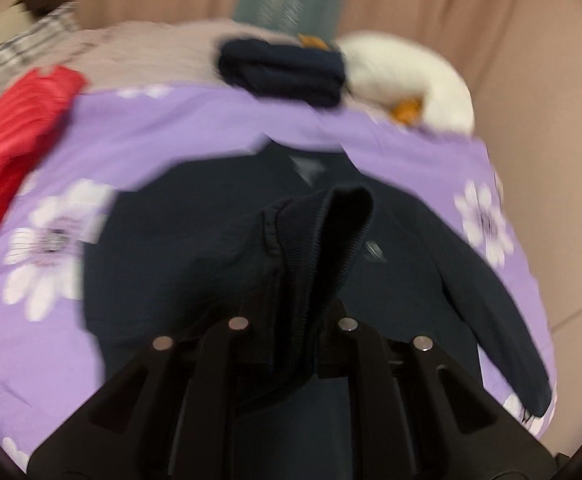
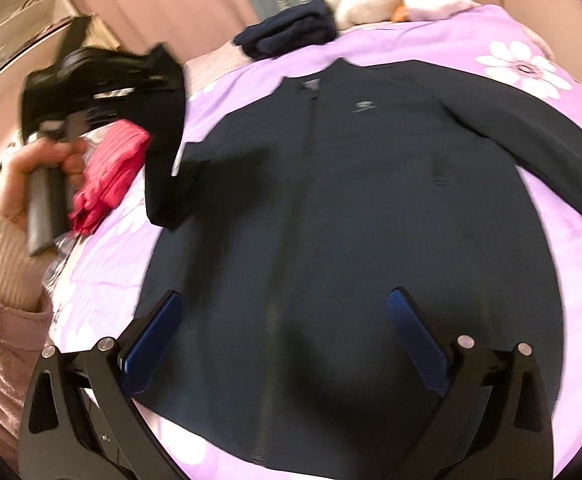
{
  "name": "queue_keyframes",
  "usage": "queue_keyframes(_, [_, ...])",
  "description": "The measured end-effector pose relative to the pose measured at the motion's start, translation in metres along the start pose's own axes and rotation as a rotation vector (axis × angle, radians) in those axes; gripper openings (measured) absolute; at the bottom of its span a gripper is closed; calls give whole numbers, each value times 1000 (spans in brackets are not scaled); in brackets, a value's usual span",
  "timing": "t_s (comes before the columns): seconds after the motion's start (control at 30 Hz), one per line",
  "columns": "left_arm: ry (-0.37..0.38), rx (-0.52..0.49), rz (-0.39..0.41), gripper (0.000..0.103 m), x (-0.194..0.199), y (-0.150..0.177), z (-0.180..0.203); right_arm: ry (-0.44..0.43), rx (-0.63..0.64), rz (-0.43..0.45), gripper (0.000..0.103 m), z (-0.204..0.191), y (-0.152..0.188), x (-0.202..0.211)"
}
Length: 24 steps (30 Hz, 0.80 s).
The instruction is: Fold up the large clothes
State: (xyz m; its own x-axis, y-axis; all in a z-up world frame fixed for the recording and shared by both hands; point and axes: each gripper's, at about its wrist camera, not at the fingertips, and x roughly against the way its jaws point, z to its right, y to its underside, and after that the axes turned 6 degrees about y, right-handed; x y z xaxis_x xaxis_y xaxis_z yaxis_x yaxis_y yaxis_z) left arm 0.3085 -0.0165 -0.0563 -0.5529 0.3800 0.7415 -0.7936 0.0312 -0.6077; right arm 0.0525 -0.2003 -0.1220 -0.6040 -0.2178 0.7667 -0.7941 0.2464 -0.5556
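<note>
A dark navy zip jacket (image 2: pixel 351 208) lies front-up on a purple flowered bedspread (image 2: pixel 431 44). My left gripper (image 1: pixel 291 320) is shut on the ribbed cuff of the jacket's left sleeve (image 1: pixel 331 232) and holds it lifted above the jacket body (image 1: pixel 163 256). In the right wrist view the left gripper (image 2: pixel 163 80) is at the upper left with the sleeve (image 2: pixel 167 168) hanging from it. My right gripper (image 2: pixel 283 320) is open and empty, hovering over the jacket's lower hem. The other sleeve (image 2: pixel 551 148) lies stretched out to the right.
A folded navy garment (image 1: pixel 283 68) and a white plush toy (image 1: pixel 411 72) lie at the far edge of the bed. A red garment (image 1: pixel 15 136) lies at the left. Pink curtains (image 1: pixel 451 0) hang behind. A shelf (image 2: pixel 15 20) stands at the left.
</note>
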Motion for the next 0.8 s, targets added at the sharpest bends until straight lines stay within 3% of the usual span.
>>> queue_keyframes(0.07, [22,-40,-54,26,-39,9,31,21,-19,-3,102,13,2,-1])
queue_keyframes(0.13, [72,-31,-112,87,-66,19,48,38,-42,-12,102,25,2,-4])
queue_keyframes(0.23, [113,-66,-83,89,-64,29,55,39,-63,-29,102,35,-1,-12])
queue_keyframes(0.33, [178,-63,-27,89,-36,31,34,9,-82,-41,102,42,-12,-24])
queue_keyframes(0.4, [217,-4,29,93,-12,33,0,-36,-102,-36,102,44,-28,-35])
queue_keyframes(0.53, [149,181,97,94,21,48,-106,-178,-137,-65,102,34,-69,-79])
queue_keyframes(0.6, [120,291,103,94,28,64,-160,-167,-113,-77,102,24,-90,-108])
queue_keyframes(0.67, [139,387,96,94,28,77,-196,-101,-98,-90,101,17,-109,-141])
queue_keyframes(0.73, [196,483,86,94,21,91,-223,-60,-90,-120,87,11,-122,-167])
queue_keyframes(0.77, [232,526,82,94,17,96,-234,-44,-66,-152,72,4,-128,-185])
queue_keyframes(0.8, [270,565,80,94,12,100,-245,-20,-27,-162,49,-2,-131,-194])
